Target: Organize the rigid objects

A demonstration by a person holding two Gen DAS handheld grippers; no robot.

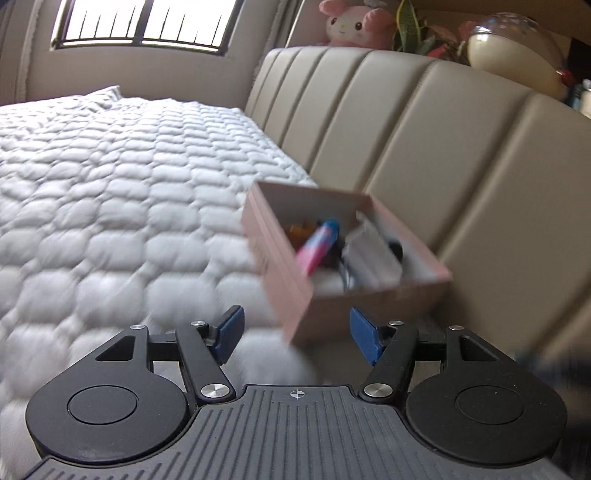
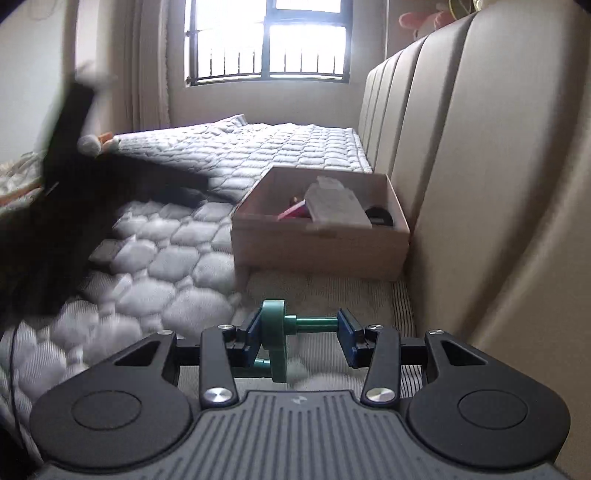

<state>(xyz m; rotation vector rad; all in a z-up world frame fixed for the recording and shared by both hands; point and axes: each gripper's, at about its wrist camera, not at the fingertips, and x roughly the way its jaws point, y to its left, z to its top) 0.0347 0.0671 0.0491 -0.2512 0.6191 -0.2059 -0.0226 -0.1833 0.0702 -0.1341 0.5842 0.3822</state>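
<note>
A tan cardboard box [image 1: 295, 295] sits on the quilted bed against the padded headboard; inside lie a pink and blue tube [image 1: 319, 243], a white packet [image 1: 373, 254] and dark items. My left gripper [image 1: 295, 334] stands open just in front of the box's near corner, with nothing between its blue pads. In the right wrist view the same box [image 2: 321, 245] lies ahead. My right gripper [image 2: 300, 334] is shut on a green plastic piece [image 2: 280, 338], a disc with a rod that spans the pads.
The white quilted mattress [image 1: 110, 203] stretches left. The beige padded headboard [image 1: 424, 147] rises to the right, with a pink plush toy [image 1: 354, 24] and a round lamp [image 1: 513, 48] on top. A dark blurred arm [image 2: 55, 206] fills the left of the right wrist view.
</note>
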